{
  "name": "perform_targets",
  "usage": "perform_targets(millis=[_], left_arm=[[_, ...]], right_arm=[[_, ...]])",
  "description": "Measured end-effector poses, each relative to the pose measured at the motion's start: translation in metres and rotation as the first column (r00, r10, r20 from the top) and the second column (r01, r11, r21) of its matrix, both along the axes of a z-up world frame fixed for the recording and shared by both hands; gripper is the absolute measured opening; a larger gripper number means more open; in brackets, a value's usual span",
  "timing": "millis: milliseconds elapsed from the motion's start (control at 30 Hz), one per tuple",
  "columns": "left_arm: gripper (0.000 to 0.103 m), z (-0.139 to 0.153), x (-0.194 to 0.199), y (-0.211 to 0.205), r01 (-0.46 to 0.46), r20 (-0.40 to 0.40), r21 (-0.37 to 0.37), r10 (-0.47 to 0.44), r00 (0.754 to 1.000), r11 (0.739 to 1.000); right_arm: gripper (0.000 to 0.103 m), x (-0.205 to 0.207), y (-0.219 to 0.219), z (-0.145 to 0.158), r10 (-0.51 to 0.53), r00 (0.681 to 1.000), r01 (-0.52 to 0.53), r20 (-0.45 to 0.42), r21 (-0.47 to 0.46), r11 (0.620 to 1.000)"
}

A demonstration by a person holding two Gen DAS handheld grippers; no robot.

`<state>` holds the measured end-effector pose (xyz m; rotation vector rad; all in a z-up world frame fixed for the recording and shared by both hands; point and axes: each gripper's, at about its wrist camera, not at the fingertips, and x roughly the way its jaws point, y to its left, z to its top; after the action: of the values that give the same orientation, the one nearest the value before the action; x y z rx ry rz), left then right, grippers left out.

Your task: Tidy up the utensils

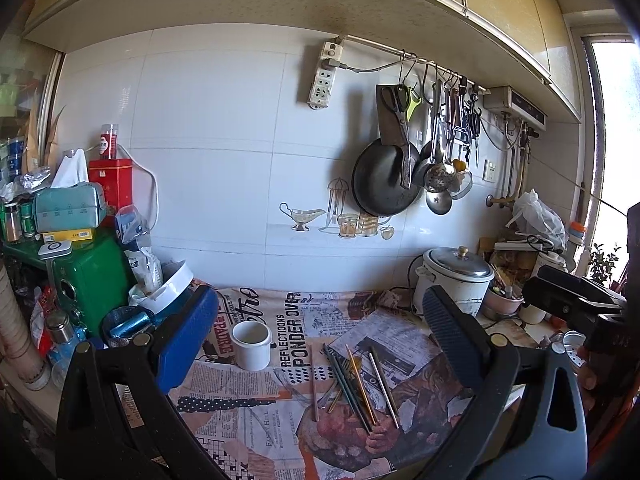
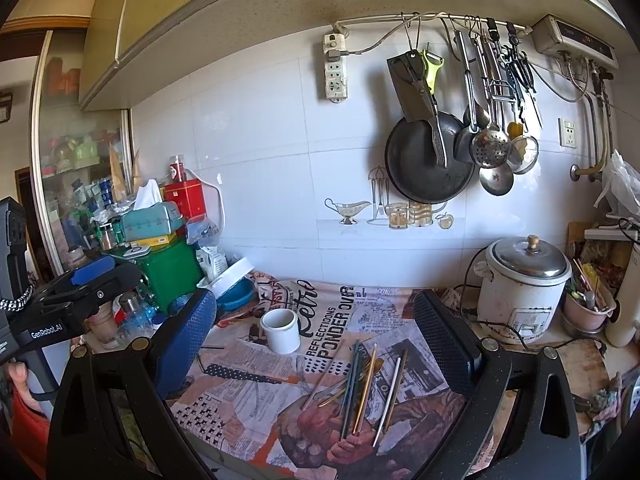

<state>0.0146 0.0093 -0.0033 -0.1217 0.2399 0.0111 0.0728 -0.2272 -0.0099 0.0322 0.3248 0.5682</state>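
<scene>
Loose pile of thin metal chopsticks (image 1: 356,384) (image 2: 366,388) in gold, silver and dark green, flat on the newsprint-patterned cloth of the bench (image 1: 260,420) (image 2: 248,408). Long axes mostly front-to-back, slightly fanned, far tips toward the tiled wall; one reddish stick a little apart on the left. White cylindrical ceramic cup (image 1: 252,344) (image 2: 281,330) upright, near, beyond and left of the pile, mouth empty as far as visible. Below and ahead of both tools, between the fingers in each view. Left hand-held gripper (image 1: 320,344) spread wide, holding nothing; right hand-held gripper (image 2: 316,340) likewise spread and empty. Likely nearer the right one, pile more centred there.
</scene>
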Motion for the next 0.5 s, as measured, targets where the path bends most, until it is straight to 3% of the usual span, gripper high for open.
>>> perform_targets(millis=[500], left_arm=[[0.103,-0.0037,0.0068,0.0043,0.003,-0.011,-0.01,-0.003,1.0,1.0]], right_arm=[[0.098,0.0038,0.0015,0.0009,-0.001,1.0,0.001,0.002,-0.001,1.0]])
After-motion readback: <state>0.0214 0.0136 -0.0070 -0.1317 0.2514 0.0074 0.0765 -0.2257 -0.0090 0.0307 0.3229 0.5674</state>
